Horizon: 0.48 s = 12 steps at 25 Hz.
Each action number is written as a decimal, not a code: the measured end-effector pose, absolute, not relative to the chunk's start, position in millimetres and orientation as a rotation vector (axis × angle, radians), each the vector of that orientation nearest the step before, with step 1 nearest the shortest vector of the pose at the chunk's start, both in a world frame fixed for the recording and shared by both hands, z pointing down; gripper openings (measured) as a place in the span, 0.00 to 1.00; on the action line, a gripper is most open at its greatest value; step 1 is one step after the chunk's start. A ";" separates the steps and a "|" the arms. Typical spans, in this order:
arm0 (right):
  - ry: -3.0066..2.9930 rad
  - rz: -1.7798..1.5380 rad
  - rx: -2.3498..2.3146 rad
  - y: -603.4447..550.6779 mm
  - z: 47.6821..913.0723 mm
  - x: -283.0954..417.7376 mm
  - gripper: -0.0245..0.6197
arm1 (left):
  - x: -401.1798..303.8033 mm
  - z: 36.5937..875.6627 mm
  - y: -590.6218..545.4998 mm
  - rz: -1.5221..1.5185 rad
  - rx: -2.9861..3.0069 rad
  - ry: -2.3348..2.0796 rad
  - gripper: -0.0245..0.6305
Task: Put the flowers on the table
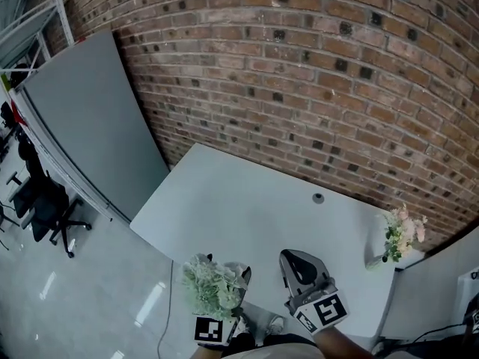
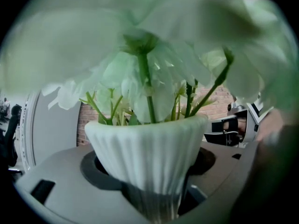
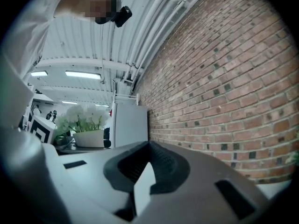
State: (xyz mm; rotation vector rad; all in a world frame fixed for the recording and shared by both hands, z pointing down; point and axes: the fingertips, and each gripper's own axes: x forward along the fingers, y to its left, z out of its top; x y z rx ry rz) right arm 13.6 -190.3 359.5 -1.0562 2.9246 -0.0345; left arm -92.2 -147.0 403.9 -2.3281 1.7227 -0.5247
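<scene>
Head view: at the worktop (image 1: 247,208) edge, left tongs (image 1: 224,290) pinch the flower pot (image 2: 149,153); right tongs (image 1: 299,264), pressed together, face the brick wall (image 1: 299,73).

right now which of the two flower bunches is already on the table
The pinkish bunch at the table's right edge; the white flowers in the ribbed pot sit in the left gripper.

Blurred white blooms (image 2: 140,27) crowd the left gripper view; the pot (image 2: 149,148) is cut off below.

Left hand-held gripper (image 1: 224,279) holds white flowers (image 1: 211,290) at the table's (image 1: 247,208) near edge.
</scene>
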 end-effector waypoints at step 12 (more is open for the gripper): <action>2.917 -0.037 -1.231 -199.7 371.2 5.1 0.06 | -135.1 440.2 -187.0 -0.401 -2.406 1.758 0.58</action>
